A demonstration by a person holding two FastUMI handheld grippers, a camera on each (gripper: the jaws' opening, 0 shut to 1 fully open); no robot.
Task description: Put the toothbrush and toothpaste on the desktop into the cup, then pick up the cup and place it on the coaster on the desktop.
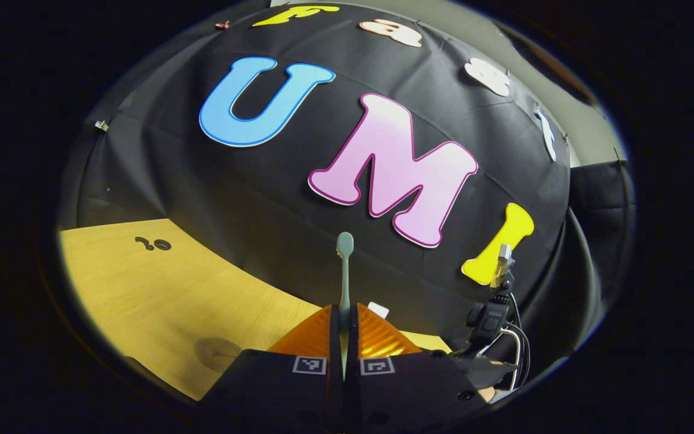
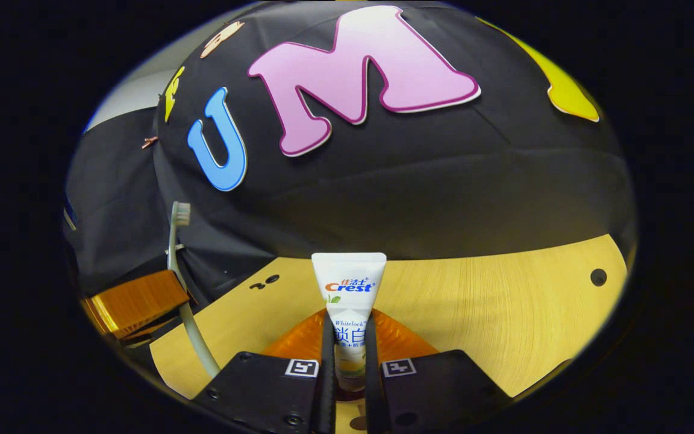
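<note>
My left gripper (image 1: 344, 318) is shut on a pale green toothbrush (image 1: 345, 271), which stands upright with its head above the fingertips, in front of the booth wall. The right gripper (image 2: 349, 330) is shut on a white toothpaste tube (image 2: 349, 283), whose flat crimped end points up over the wooden desktop (image 2: 491, 301). In the right gripper view, the left gripper (image 2: 136, 307) shows at the left edge with the toothbrush (image 2: 173, 253) rising out of it. A flat round ringed disc (image 1: 217, 352), possibly the coaster, lies on the desktop (image 1: 142, 289) below and left of my left gripper.
A black device with cables (image 1: 491, 313) hangs at the right in the left gripper view. The desktop has small dark holes (image 2: 598, 277) and ends at the black cloth wall (image 2: 443, 199) behind it.
</note>
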